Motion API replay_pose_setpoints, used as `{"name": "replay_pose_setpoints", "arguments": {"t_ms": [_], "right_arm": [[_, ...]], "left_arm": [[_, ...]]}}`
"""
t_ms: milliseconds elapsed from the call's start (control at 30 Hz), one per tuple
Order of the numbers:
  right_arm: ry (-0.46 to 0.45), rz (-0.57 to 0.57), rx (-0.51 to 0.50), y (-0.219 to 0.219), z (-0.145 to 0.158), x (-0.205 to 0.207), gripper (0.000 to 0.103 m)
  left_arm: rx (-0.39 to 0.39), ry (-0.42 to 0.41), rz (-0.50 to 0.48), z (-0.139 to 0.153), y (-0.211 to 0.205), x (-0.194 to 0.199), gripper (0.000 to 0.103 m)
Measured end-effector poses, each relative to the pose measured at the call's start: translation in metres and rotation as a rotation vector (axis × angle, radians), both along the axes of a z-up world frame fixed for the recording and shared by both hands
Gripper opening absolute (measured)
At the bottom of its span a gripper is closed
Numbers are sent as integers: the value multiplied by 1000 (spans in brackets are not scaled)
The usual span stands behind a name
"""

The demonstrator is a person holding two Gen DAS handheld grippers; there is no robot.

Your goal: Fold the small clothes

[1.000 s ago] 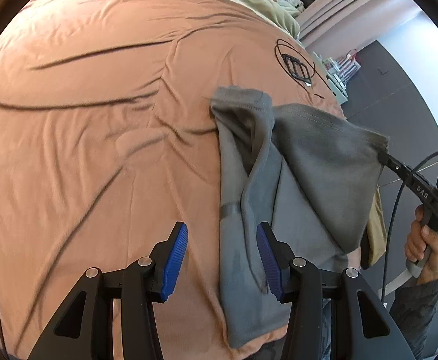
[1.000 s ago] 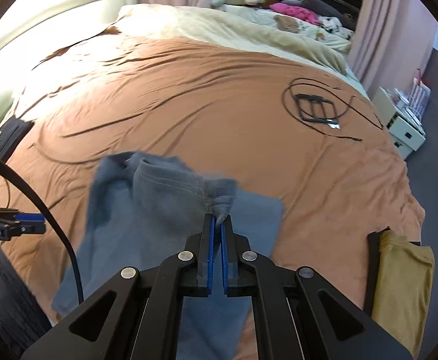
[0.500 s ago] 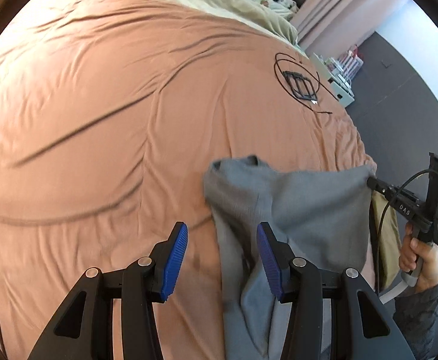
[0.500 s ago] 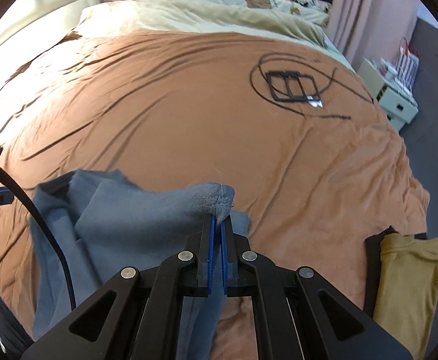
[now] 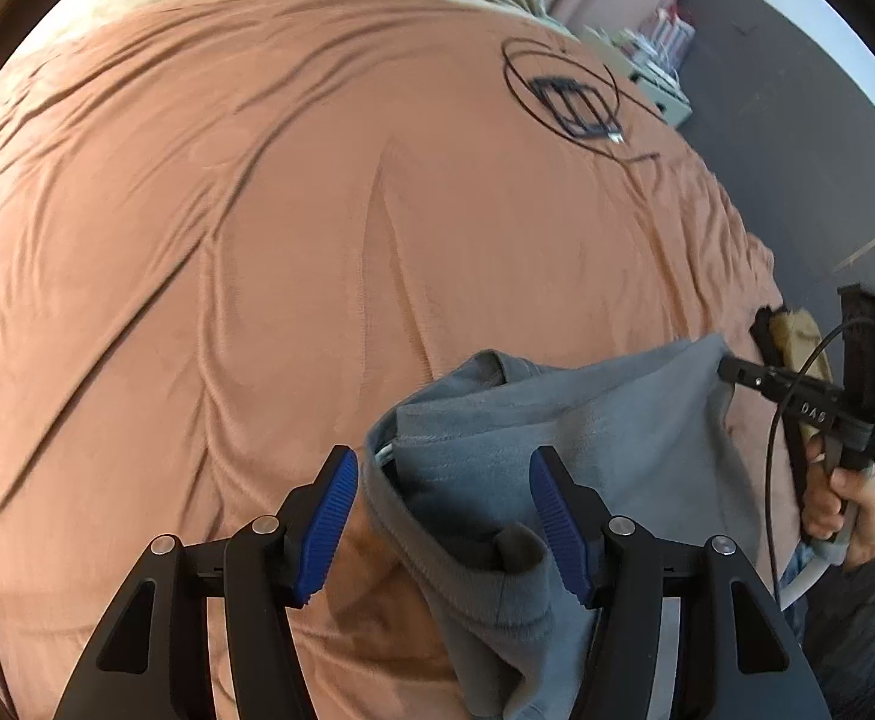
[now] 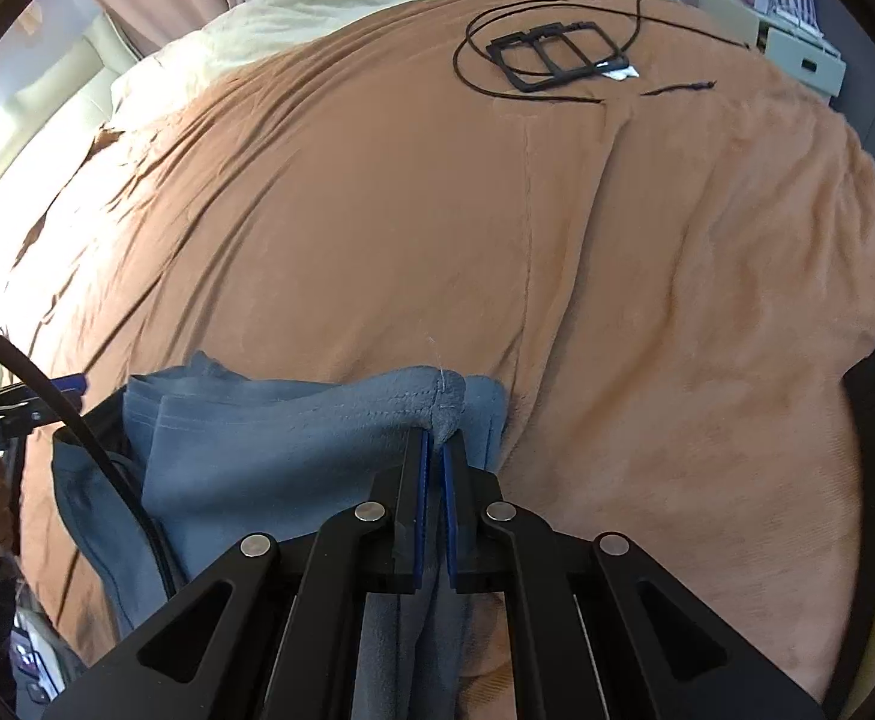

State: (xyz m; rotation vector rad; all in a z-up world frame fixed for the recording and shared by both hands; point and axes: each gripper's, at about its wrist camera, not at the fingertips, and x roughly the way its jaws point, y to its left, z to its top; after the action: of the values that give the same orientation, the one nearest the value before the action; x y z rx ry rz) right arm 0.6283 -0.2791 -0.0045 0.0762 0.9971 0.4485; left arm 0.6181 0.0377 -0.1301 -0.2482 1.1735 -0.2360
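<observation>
Near bed edge: right tongs (image 6: 437,450) pinching grey garment (image 5: 587,438) corner; left tongs (image 5: 440,516) opening, cloth loose between blue pads (image 5: 326,525). Likely to bunch or slide off when released unevenly.

Orange-brown bedspread (image 6: 557,240) under grey garment (image 6: 269,438), black cable loop (image 6: 545,54).
</observation>
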Motion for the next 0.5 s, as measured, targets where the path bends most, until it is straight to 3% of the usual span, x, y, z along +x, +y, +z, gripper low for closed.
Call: {"name": "replay_pose_setpoints", "arguments": {"t_ms": [400, 467, 500], "right_arm": [[0, -14, 11, -2, -19, -1, 2], [-3, -15, 1, 0, -20, -1, 2], [-15, -15, -5, 1, -19, -2, 2]], "left_arm": [[190, 71, -170, -36, -38, 24, 61], [217, 92, -191, -45, -44, 28, 41], [233, 99, -195, -48, -45, 29, 22]]}}
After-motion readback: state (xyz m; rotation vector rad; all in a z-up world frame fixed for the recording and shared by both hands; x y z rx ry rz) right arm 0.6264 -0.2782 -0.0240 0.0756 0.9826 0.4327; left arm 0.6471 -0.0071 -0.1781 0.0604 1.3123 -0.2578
